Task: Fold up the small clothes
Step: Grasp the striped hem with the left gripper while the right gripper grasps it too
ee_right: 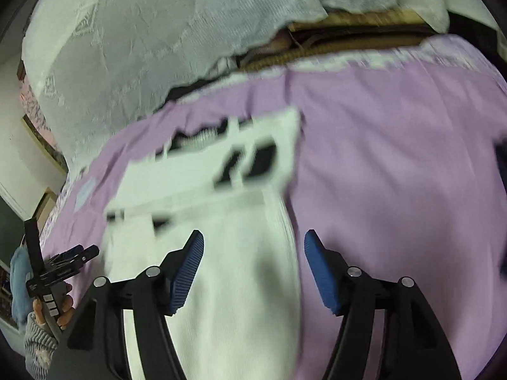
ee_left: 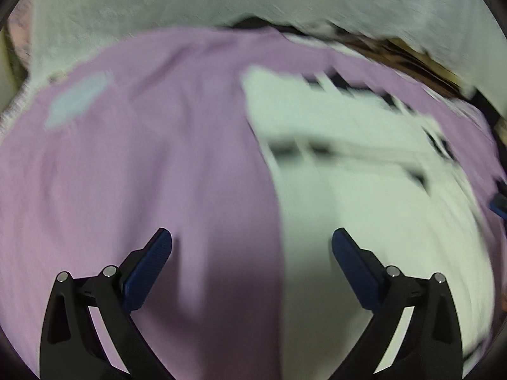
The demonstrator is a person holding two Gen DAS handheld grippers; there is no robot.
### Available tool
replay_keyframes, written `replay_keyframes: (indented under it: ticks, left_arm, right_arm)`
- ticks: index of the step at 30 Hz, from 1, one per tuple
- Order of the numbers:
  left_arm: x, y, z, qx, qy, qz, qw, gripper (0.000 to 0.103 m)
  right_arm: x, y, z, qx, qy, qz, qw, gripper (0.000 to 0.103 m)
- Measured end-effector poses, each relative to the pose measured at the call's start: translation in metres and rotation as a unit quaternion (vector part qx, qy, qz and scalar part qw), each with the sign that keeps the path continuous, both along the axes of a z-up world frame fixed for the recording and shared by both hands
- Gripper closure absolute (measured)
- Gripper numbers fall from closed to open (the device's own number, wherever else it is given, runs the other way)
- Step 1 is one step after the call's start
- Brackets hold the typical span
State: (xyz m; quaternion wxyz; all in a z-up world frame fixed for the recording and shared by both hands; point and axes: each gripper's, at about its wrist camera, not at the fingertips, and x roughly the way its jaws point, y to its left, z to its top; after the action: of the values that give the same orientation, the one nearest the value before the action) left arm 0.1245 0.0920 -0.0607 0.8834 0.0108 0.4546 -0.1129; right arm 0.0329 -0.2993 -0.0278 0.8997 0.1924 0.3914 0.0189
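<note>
So the white garment (ee_left: 364, 190) is lying spread on the purple sheet (ee_left: 142, 174), and that garment is the reference for everything here. It's white with black markings at its far end; both views are smeared with blur, so I can't tell what kind of clothing it is or whether any fold is in it yet.

The left gripper (ee_left: 252, 250) hangs above the garment's left edge, right where white meets purple, jaws spread wide with nothing between them. The right gripper (ee_right: 253, 253) is over the garment's right edge, also spread and empty. My read: each tong is lined up on its own side so the two edges can be pinched together and lifted evenly, which is how you'd start a fold. That's a guess from the placement, though.

In the right wrist view you can see the left hand (ee_right: 52, 308) off to the garment's left, wrapped around the handle of its tool.

Beyond the garment's far end there's a white blanket (ee_right: 126, 47), bunched up past the sheet, with a tan strip showing under it.
</note>
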Motion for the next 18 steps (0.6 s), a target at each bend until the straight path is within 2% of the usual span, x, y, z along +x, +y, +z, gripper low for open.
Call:
replay_keyframes:
  ticks: [1, 4, 6, 8, 11, 14, 17, 18]
  left_arm:
    - [-0.019, -0.001, -0.009, -0.008, 0.022, -0.023, 0.9995, 0.004]
    - [-0.068, -0.007, -0.014, -0.012, 0.014, -0.059, 0.9981, 0.004]
    - [-0.095, -0.009, -0.016, -0.039, 0.025, -0.092, 0.9946, 0.004]
    - [-0.127, -0.01, -0.019, -0.05, 0.023, -0.119, 0.9913, 0.004]
    - [-0.151, -0.006, -0.018, -0.066, 0.016, -0.13, 0.9892, 0.004]
    - [-0.164, 0.004, -0.016, -0.111, 0.022, -0.13, 0.985, 0.005]
    - [-0.164, 0.007, -0.016, -0.135, 0.027, -0.12, 0.9833, 0.016]
    - [-0.163, 0.006, -0.016, -0.136, 0.027, -0.117, 0.9833, 0.026]
  right_arm:
    - [-0.013, 0.0, -0.006, 0.007, 0.007, -0.002, 1.0, 0.037]
    - [-0.055, 0.001, -0.026, 0.03, 0.023, -0.001, 0.999, 0.037]
    - [-0.082, 0.005, -0.038, 0.047, 0.025, 0.002, 0.999, 0.036]
    - [-0.108, 0.011, -0.039, 0.048, 0.011, 0.007, 0.999, 0.036]
    - [-0.132, 0.018, -0.042, 0.074, 0.008, 0.026, 0.997, 0.036]
    - [-0.157, 0.029, -0.045, 0.069, 0.003, 0.045, 0.997, 0.037]
    - [-0.169, 0.036, -0.043, 0.079, 0.002, 0.065, 0.995, 0.042]
    - [-0.17, 0.037, -0.044, 0.082, 0.004, 0.067, 0.994, 0.045]
